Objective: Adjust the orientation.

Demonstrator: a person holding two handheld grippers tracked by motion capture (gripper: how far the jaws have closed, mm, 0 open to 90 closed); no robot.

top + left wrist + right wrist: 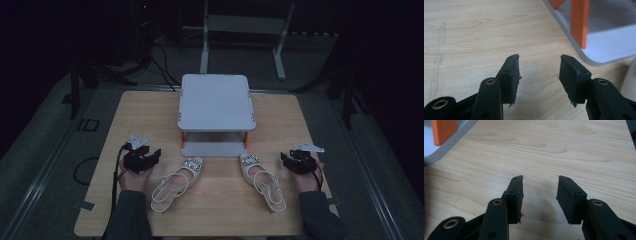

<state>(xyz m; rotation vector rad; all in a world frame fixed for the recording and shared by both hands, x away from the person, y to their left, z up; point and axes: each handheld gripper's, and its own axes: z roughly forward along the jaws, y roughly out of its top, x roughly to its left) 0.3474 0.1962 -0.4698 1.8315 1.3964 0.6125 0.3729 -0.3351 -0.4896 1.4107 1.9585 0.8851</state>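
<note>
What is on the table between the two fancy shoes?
Nothing. In the high view, the left shoe and the right shoe lie apart, with bare wooden table between them. The grey two-level rack stands behind that gap.

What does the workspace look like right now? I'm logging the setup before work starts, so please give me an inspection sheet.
Surface: light wooden table, dry, faint streak marks in the left gripper view.
Job's things: left shoe and right shoe, beige slingbacks with jewelled buckles, lying apart in front of the grey two-tier rack with orange posts; both rack shelves bare.
Clutter: nothing seen.
Grippers: left hand-held gripper and right hand-held gripper open, nothing between the jaws, each outside its nearer shoe.
Cables: one trails from each gripper; more lie on the floor behind the table.
Surroundings: dark room, grey floor, a white metal frame beyond the table.
</note>
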